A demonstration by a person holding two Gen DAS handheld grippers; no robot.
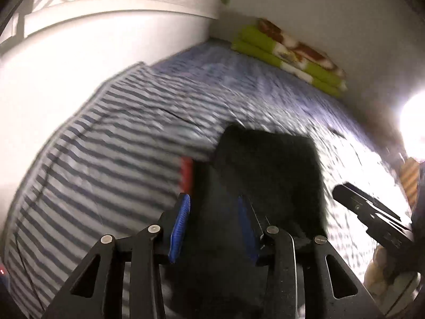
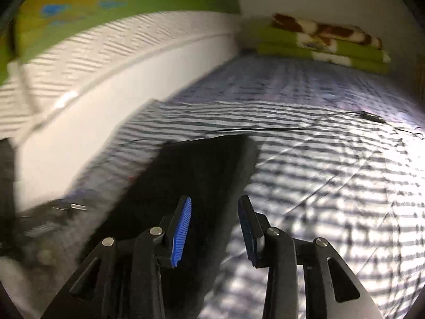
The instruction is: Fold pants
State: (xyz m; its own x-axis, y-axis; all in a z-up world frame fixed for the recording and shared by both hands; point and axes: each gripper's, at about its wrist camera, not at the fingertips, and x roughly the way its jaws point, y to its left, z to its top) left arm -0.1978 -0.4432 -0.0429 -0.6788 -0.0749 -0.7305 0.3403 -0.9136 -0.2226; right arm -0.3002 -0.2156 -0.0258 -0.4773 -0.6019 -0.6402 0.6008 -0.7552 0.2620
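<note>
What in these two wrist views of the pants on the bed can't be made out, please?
- Black pants: near end hidden behind the left hand-held gripper in the left wrist view; folds lost in darkness and motion blur.
- Red item beside the pants: too blurred to identify.
- Right hand-held gripper: jaws apart, but whether they touch the cloth is unclear.
- Far right of the striped bedcover, left wrist view: washed out by lamp glare.

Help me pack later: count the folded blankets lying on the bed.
1: a green folded blanket with a brown and cream pattern, at the bed's far end against the wall. Others could lie outside both views.
</note>
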